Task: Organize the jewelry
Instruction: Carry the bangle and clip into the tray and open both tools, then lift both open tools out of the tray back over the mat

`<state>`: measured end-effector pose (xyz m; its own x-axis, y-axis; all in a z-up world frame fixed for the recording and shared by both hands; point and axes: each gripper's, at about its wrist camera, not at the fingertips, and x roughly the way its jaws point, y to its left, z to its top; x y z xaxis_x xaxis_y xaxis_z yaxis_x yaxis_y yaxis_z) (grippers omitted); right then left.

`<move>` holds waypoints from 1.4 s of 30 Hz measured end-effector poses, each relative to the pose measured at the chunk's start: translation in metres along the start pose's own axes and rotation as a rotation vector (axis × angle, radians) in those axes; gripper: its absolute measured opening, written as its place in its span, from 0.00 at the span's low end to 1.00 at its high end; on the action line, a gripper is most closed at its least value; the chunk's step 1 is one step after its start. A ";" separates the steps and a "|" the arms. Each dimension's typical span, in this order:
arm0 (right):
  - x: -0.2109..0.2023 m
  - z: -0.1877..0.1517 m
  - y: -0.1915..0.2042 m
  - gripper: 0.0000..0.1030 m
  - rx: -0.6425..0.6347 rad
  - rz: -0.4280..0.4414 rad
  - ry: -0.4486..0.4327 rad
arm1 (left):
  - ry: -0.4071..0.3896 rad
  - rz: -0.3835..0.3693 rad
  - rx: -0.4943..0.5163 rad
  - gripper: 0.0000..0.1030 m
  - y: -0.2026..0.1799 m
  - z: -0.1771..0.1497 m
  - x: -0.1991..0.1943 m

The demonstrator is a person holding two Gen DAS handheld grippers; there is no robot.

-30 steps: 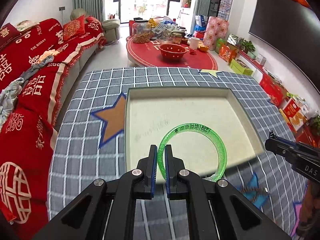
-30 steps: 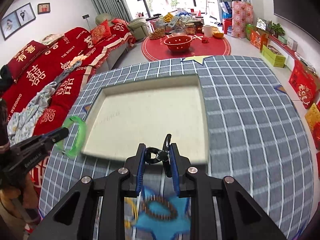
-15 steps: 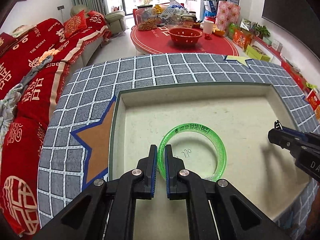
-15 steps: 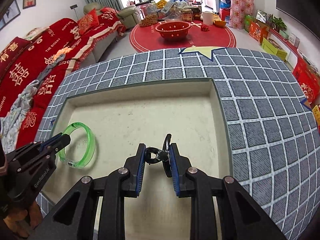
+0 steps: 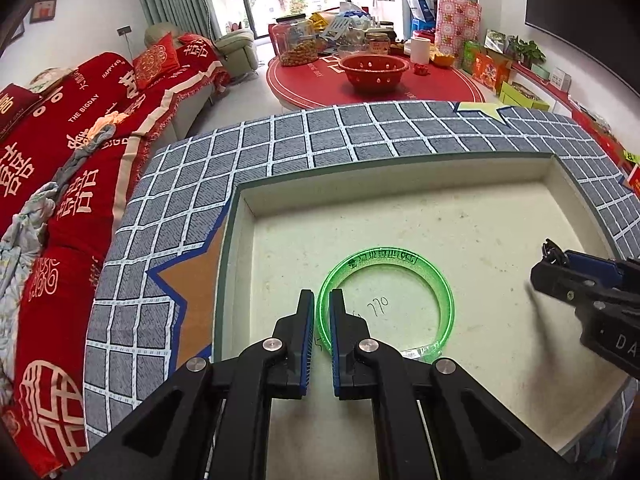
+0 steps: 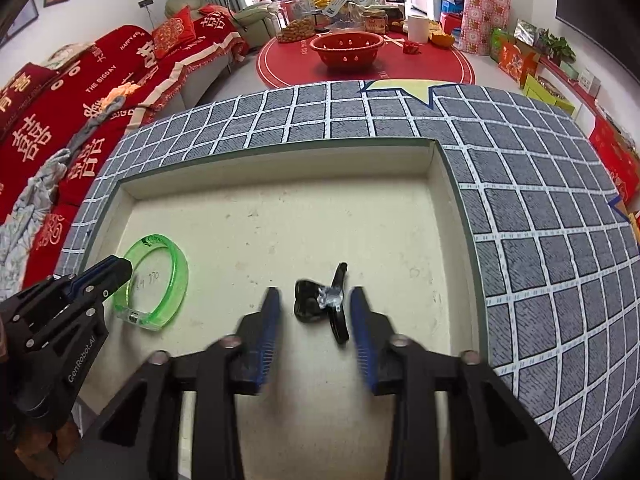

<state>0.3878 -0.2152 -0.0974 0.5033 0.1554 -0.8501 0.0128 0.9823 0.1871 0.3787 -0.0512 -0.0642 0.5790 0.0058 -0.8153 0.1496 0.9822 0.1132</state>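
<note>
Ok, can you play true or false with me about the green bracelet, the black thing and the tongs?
1. The left tongs pinch the green bracelet. True.
2. The right tongs are squeezed shut on the black thing. False: they are open, and it sits loose between them.
3. The green bracelet is over the checked cloth. False: it is inside the cream tray.
4. The black thing is inside the cream tray. True.
5. A red bowl is far behind. True.
</note>
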 end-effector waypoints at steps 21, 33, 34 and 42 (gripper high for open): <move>-0.109 -0.036 -0.003 0.79 0.106 0.178 -0.139 | -0.104 -0.049 -0.075 0.20 0.026 -0.033 -0.089; -0.182 -0.095 0.001 0.82 0.095 0.165 -0.221 | -0.146 -0.087 -0.130 0.20 0.043 -0.097 -0.149; -0.186 -0.100 0.001 0.83 0.097 0.167 -0.224 | -0.148 -0.092 -0.132 0.24 0.043 -0.103 -0.153; -0.211 -0.151 -0.006 1.00 0.111 0.162 -0.248 | -0.221 -0.030 -0.154 1.00 0.048 -0.146 -0.168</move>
<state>0.1515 -0.2382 0.0066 0.7019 0.2653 -0.6610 0.0025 0.9271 0.3748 0.1719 0.0223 -0.0050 0.7393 -0.0487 -0.6717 0.0560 0.9984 -0.0107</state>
